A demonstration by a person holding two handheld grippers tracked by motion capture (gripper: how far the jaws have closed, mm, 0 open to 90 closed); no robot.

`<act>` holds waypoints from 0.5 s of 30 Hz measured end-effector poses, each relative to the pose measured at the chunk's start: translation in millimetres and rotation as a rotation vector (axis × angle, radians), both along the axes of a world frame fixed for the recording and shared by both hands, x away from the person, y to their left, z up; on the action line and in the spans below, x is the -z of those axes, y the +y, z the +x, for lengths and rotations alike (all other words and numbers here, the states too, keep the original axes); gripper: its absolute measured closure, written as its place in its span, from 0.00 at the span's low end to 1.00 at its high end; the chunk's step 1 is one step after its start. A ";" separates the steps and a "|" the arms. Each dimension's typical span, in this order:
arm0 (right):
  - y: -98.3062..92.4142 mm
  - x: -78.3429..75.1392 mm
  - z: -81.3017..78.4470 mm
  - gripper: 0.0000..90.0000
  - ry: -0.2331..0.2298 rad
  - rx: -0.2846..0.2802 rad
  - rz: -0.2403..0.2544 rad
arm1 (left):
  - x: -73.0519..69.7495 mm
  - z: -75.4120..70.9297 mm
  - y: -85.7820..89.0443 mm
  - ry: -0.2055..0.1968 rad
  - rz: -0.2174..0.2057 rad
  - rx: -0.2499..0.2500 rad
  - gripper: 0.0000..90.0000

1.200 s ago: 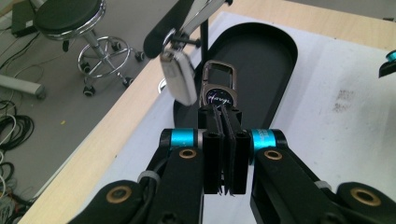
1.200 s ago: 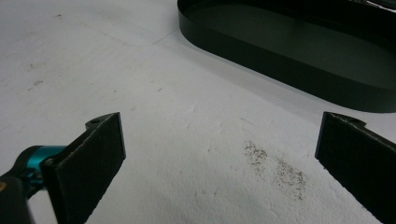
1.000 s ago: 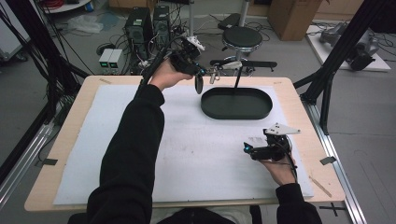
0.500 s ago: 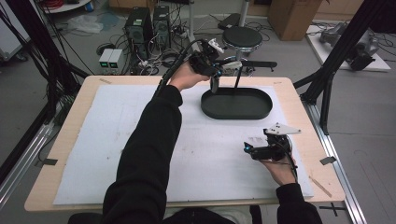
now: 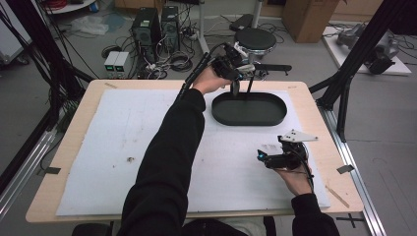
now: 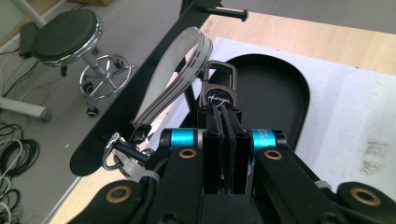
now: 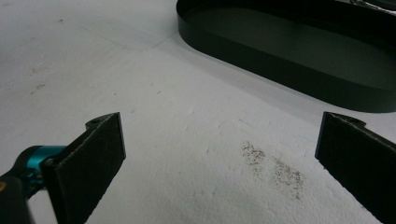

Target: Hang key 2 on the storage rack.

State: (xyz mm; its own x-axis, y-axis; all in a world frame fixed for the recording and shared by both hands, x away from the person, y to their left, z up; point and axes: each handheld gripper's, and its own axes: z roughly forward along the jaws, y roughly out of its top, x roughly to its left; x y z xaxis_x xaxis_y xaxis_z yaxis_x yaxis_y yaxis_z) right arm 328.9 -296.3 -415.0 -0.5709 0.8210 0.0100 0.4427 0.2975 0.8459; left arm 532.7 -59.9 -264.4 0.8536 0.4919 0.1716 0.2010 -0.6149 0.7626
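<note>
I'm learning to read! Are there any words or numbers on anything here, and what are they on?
Round black tag of the key ring held in the left gripper: one white handwriting-style word, too blurred to read.
Boxes on the floor past the table: any labels are too small to read.
No other words, numbers or signs can be made out.

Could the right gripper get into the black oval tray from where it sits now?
Probably yes. The right gripper rests open on the white foam mat, with bare mat between it and the black oval tray. The left gripper, shut on a key ring, hangs over the far rim.
</note>
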 end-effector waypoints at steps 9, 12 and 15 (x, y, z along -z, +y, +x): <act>-1.6 -0.1 -0.3 0.01 0.000 0.005 0.007 | 6.7 6.9 -4.8 -0.030 0.027 -0.052 0.97; -1.5 0.0 0.0 0.01 -0.003 0.002 0.004 | 8.0 7.6 -7.0 -0.038 0.037 -0.060 0.97; -0.9 -0.4 -0.3 0.01 -0.003 0.003 0.005 | 11.0 8.0 -10.9 -0.046 0.044 -0.069 0.97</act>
State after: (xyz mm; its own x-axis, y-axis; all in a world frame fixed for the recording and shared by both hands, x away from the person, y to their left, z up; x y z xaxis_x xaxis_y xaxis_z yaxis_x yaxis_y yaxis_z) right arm 328.6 -297.3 -414.6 -0.5682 0.8228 0.0126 0.4407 0.2914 0.8490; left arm 540.7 -70.8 -275.4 0.8088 0.5401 0.2327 0.2089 -0.6337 0.7448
